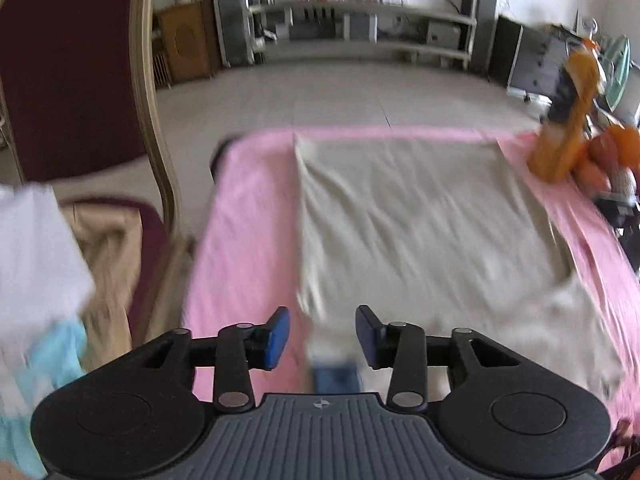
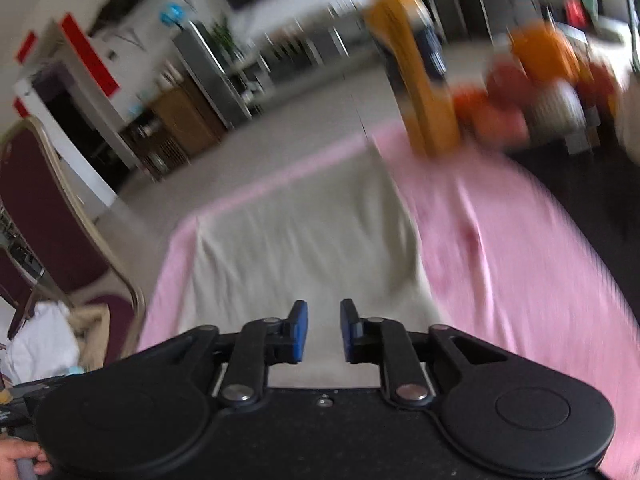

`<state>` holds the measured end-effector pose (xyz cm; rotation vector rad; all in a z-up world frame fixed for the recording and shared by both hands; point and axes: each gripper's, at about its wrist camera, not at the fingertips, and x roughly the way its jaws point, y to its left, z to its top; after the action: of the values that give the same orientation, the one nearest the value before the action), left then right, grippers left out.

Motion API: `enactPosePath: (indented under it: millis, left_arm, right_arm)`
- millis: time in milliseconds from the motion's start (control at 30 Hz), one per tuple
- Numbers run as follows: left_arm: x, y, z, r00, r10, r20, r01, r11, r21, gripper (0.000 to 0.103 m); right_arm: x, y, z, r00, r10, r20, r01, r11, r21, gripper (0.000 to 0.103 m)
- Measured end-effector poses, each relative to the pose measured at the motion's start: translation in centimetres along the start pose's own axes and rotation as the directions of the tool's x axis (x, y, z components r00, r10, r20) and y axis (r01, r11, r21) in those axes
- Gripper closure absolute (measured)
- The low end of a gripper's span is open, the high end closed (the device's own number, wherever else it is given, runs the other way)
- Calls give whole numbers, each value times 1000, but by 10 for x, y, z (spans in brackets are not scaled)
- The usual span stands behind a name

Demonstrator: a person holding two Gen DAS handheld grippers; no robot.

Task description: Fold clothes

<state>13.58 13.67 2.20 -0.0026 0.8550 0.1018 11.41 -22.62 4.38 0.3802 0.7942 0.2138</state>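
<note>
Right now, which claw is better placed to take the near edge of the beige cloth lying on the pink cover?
Probably the left claw: open, with the beige cloth's near corner right between its pads.

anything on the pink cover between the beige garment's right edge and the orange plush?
Bare: in the right wrist view only pink cover lies between the beige garment and the orange plush; motion blur could hide something small.
</note>
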Motion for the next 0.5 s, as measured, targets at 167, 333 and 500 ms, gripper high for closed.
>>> enactPosePath:
  millis: [167, 333, 500]
  left_arm:
    - [48, 11, 55, 998, 15, 54, -13, 999, -29, 49]
    - [128, 16, 94, 998, 48, 39, -46, 997, -62, 49]
    - [202, 11, 125, 998, 55, 40, -53, 998, -35, 49]
  right_arm:
    - [53, 6, 56, 998, -9, 60, 10, 1000, -24, 72]
    - [136, -5, 93, 997, -34, 69, 37, 998, -40, 68]
    - [216, -13, 114, 991, -106, 78, 116, 983, -145, 79]
